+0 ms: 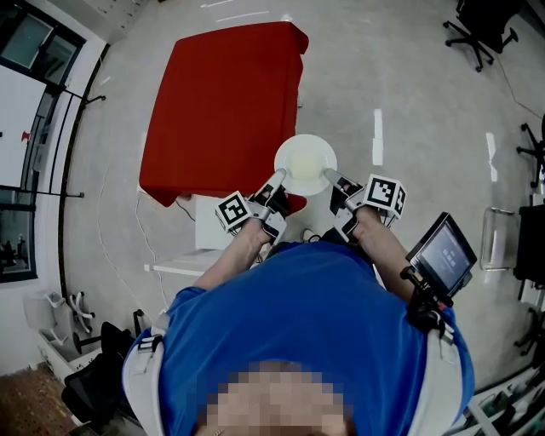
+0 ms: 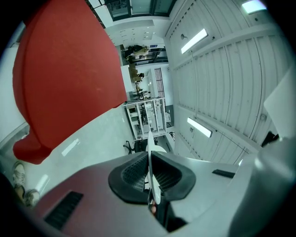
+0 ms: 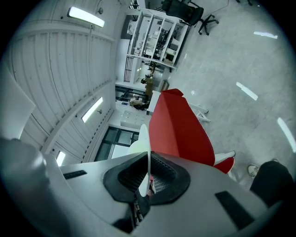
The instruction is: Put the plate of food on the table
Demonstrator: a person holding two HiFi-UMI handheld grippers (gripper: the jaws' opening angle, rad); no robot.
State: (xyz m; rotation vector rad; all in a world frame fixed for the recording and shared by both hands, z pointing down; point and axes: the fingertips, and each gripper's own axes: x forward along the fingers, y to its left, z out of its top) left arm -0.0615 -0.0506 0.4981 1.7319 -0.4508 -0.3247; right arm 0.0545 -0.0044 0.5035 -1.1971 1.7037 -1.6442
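Observation:
A round white plate with pale yellowish food hangs in the air just off the near right corner of the red-clothed table. My left gripper is shut on the plate's left rim and my right gripper is shut on its right rim. In the left gripper view the plate shows edge-on, pinched between the black pads of the gripper, with the red table to the upper left. In the right gripper view the thin rim is likewise clamped by the gripper, and the table stands beyond.
A white low frame stands below the table's near edge. A screen device hangs at the person's right side. Office chairs stand at the far right. Shoes lie on the grey floor, and white shelving fills the background.

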